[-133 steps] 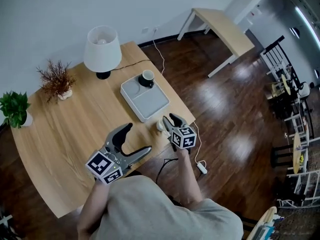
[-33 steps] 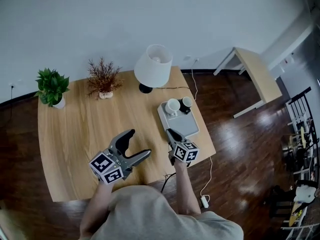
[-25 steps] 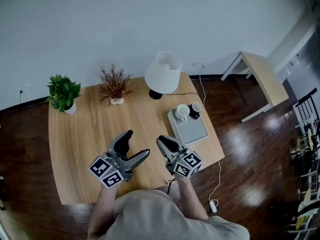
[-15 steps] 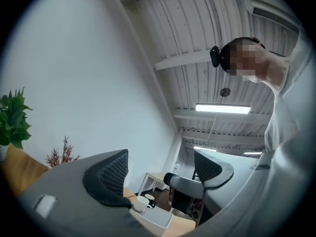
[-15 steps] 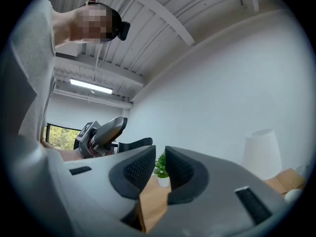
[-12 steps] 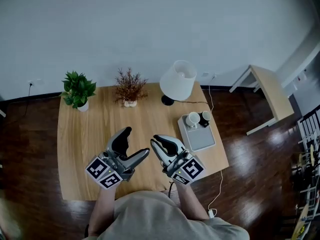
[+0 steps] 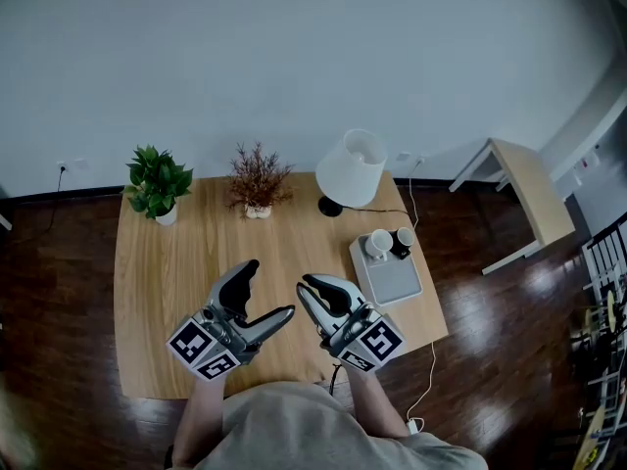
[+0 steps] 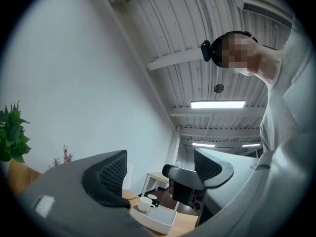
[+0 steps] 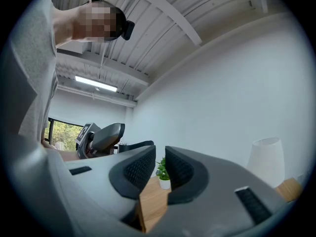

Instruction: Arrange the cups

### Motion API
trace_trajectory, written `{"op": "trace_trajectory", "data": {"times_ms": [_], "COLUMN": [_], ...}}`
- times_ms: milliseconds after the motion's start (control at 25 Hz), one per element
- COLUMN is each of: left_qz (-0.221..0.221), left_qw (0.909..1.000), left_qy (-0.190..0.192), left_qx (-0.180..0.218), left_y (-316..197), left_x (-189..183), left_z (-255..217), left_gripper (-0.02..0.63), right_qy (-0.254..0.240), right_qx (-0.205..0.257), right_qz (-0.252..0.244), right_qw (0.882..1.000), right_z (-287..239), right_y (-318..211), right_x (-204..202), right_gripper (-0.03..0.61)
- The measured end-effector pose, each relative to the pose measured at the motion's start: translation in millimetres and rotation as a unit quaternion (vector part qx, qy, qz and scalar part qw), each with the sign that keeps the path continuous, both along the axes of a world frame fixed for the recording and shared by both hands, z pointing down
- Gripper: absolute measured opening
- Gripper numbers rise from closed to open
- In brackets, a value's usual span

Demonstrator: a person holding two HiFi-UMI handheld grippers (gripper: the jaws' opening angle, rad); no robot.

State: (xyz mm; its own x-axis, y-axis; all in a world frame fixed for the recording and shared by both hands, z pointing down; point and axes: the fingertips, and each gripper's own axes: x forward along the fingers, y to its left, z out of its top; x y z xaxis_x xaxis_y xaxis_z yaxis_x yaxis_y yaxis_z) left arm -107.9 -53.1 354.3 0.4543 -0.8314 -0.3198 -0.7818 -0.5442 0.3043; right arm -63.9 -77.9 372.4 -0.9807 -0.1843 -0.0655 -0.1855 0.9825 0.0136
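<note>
Cups [image 7: 378,244] at tray [image 7: 392,284] rear; lamp [image 7: 351,169] behind.

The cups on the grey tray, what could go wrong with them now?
The white cup and the black cup stand close together at the far end of the grey tray, so reaching for one could knock the other. The tray lies near the wooden table's right edge; a shove might slide it off. The white lamp's cord runs just behind the cups and could snag.

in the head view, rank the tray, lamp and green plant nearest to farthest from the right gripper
From the right gripper:
1. tray, just to its right
2. lamp, at the table's back edge
3. green plant, back left corner
</note>
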Motion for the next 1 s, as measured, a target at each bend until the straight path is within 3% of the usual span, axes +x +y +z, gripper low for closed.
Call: {"op": "trace_trajectory", "data": {"times_ms": [1000], "left_qz": [0.014], "left_qw": [0.9997], "left_qy": [-0.013], "left_qx": [0.013], "left_y": [-1.2], "left_x": [17.7], "left_z": [-12.6], "left_gripper": [0.416], "right_qy": [0.000], "right_qx": [0.041], "right_qz": [0.011], "right_qw": [0.999], "right_z": [-18.0], "right_y": [2.3], "right_x": [11.2], "right_gripper": [0.049]}}
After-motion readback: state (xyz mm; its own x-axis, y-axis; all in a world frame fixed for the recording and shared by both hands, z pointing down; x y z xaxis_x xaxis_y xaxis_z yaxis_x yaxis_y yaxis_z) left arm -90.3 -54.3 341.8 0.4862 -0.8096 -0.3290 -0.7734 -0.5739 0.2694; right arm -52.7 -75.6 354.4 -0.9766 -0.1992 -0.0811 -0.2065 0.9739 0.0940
